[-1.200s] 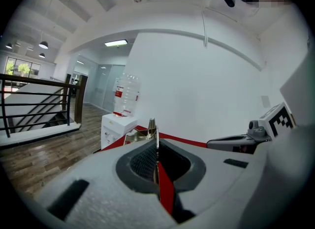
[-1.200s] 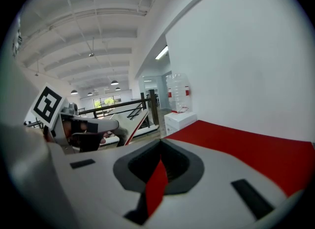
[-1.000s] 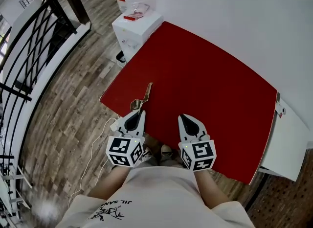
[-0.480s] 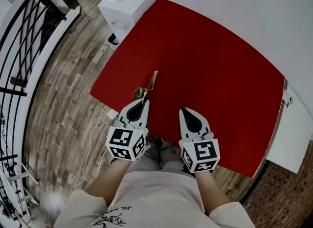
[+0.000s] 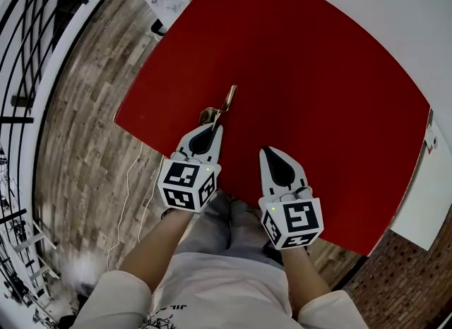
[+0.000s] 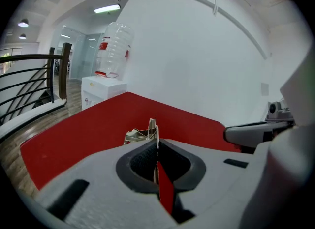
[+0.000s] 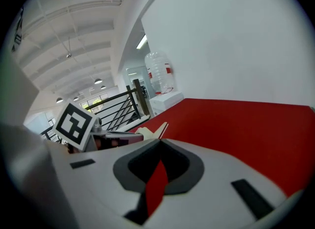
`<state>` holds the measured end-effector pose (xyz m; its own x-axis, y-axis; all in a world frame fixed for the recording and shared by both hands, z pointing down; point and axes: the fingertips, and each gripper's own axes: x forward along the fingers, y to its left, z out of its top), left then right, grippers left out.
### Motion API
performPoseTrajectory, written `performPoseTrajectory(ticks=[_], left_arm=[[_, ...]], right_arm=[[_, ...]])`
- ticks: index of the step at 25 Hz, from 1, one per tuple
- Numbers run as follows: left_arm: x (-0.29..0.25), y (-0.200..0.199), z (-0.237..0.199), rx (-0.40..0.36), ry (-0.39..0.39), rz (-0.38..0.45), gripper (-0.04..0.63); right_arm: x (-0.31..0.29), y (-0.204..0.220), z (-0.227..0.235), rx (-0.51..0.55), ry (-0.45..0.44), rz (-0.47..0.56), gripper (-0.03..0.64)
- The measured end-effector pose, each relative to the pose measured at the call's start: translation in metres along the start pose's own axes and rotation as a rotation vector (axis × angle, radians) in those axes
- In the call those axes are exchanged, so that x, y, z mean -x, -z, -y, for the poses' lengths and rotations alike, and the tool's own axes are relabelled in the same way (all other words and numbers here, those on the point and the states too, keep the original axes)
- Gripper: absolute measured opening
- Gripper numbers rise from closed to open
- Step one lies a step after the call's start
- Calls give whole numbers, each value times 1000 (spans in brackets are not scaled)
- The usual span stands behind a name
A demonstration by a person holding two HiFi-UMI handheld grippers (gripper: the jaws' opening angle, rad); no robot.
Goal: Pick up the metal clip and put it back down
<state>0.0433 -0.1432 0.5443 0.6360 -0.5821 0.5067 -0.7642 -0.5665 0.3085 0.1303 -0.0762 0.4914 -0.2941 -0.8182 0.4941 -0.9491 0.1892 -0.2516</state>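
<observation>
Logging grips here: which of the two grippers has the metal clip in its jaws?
The left gripper: its shut jaws pinch the metal clip, which sticks out ahead of its tips. The right gripper is shut on nothing.

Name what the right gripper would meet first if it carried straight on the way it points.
Probably the red table: the right gripper tilts down toward it, with nothing visible in between.

Bright, even light; ceiling strip lamp (image 6: 107, 9) glaring; fisheye edges dark; lower-left floor (image 5: 78, 165) perhaps blurred.
</observation>
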Motion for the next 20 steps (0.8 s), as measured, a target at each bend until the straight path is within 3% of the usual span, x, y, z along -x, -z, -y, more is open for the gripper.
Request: performPoseTrajectory(ticks=[7, 20], left_arm=[[-31, 26, -31, 101, -5, -72, 6], [-58, 33, -53, 113, -32, -131, 9]], right_arm=[[-16, 18, 7, -35, 5, -33, 6], [-39, 23, 13, -70, 2, -54, 6]])
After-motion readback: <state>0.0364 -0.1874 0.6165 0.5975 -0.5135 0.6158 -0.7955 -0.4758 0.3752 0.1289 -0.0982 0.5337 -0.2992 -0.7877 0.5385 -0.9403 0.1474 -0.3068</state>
